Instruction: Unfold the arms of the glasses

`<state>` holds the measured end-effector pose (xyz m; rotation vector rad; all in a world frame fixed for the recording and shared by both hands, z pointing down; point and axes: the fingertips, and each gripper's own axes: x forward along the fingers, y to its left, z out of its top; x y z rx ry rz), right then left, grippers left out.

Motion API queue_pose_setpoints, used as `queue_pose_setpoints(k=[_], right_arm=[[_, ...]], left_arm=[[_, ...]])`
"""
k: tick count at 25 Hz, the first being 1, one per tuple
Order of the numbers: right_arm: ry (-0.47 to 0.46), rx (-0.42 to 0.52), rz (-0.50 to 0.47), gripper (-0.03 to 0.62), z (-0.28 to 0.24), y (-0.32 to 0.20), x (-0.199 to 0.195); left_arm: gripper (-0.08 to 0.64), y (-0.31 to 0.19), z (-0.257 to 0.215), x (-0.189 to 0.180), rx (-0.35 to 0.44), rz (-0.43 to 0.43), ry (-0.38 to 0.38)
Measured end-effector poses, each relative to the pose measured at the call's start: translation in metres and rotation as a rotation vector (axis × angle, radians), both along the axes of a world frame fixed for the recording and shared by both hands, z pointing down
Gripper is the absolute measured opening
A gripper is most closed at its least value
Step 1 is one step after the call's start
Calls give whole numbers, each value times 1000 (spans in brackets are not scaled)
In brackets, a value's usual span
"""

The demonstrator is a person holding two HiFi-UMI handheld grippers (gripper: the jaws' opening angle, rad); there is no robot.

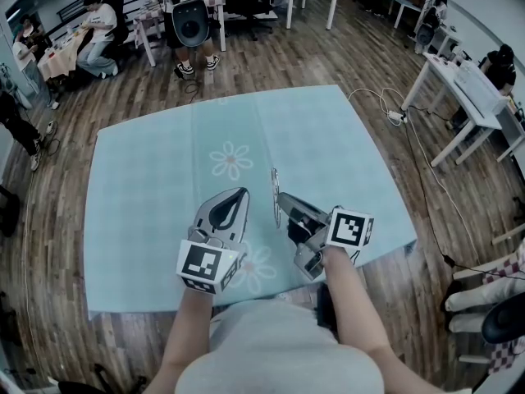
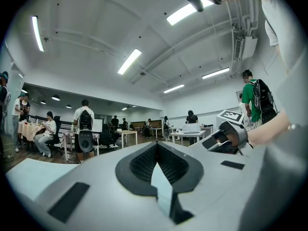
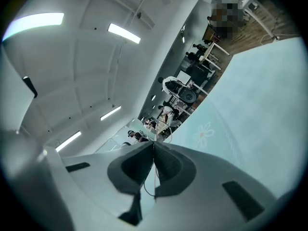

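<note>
Our left gripper (image 1: 237, 193) has its jaws pressed fully together with nothing between them; in the left gripper view (image 2: 156, 144) only a sliver of the teal cloth shows through the slot behind the meeting pads. Our right gripper (image 1: 281, 197) is clamped as well, but on the glasses (image 1: 275, 194). The right gripper view (image 3: 154, 144) shows a thin wire of the frame running down between the dark pads and the rims (image 3: 156, 129) standing just past the tips at 12 o'clock. From the head view the glasses sit edge-on as a narrow upright sliver at the right gripper's tip, roughly 3 o'clock from the left gripper's tip and near it; whether they touch the table (image 1: 344, 138) we cannot tell. Only the head view shows both tools side by side over the table's near edge, with our forearms behind them. Only the left gripper view catches the other gripper from the side, at 3 o'clock. Only the right gripper view shows the wire in the pads, and its horizon is steeply tilted. We count two grippers, two marker cubes (left (image 1: 205, 265), right (image 1: 350, 228)), one pair of glasses and two daisy prints on the cloth, one at 12 o'clock of the left gripper (image 1: 231, 160) and one partly beneath it (image 1: 258, 268).
</note>
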<state>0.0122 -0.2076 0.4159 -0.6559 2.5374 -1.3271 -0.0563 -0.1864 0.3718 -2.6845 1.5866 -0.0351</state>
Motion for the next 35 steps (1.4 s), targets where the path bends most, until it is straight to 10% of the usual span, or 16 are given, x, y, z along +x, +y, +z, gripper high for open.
queue_pose_setpoints(k=[17, 20, 35], right_arm=[[-187, -118, -133, 11, 2, 21, -4], [-234, -130, -155, 11, -1, 27, -7], [-250, -118, -289, 11, -9, 44, -9]], left_arm=[[12, -6, 32, -5, -75, 138, -89], [117, -5, 35, -1, -109, 217, -52], [170, -6, 29, 19, -197, 615, 51]])
